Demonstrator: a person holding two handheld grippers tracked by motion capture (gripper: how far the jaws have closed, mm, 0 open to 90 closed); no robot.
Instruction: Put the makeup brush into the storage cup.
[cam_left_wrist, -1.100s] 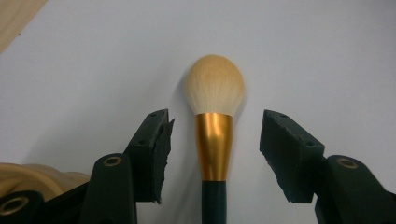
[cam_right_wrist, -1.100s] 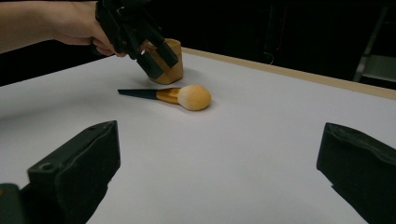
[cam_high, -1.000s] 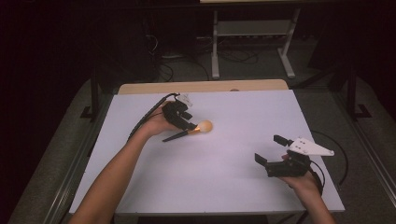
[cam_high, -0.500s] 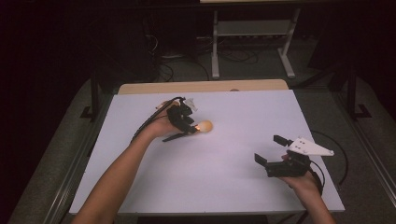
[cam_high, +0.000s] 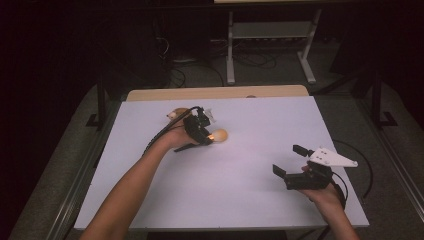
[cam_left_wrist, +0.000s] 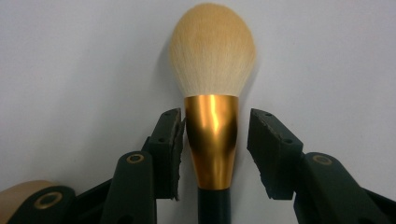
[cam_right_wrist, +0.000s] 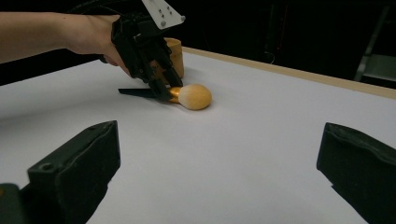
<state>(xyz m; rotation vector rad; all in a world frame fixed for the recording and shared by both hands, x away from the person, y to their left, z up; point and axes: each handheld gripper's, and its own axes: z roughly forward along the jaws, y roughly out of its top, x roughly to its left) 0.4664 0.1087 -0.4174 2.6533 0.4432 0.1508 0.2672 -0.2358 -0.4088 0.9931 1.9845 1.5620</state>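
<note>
Gold collar: the brush (cam_left_wrist: 212, 135) has a shiny gold band between its cream bristle head and dark handle; it lies flat on the white desk (cam_high: 250, 200), left of the middle, bristles pointing toward the centre.
Left gripper: the left gripper (cam_left_wrist: 212, 154) straddles the gold band; its jaws have just been closing. One pad looks to touch the band or nearly so, the other stands just clear of it with a sliver of desk showing between, so the brush is not yet pinched.
Step in hand: I'd judge this the closing moment of a pick-up of the brush.
Next move: likely needs the last bit of squeeze, square on the band so the smooth metal doesn't slip, then a level lift.
Right gripper: the right gripper (cam_high: 296, 167) hangs low near the desk's right front, jaws spread wide, nothing between them, well apart from the brush.
Nearby: a wooden pot (cam_right_wrist: 172, 56) sits just behind the left hand.
Writing: no brand, label or lettering I can read anywhere.
</note>
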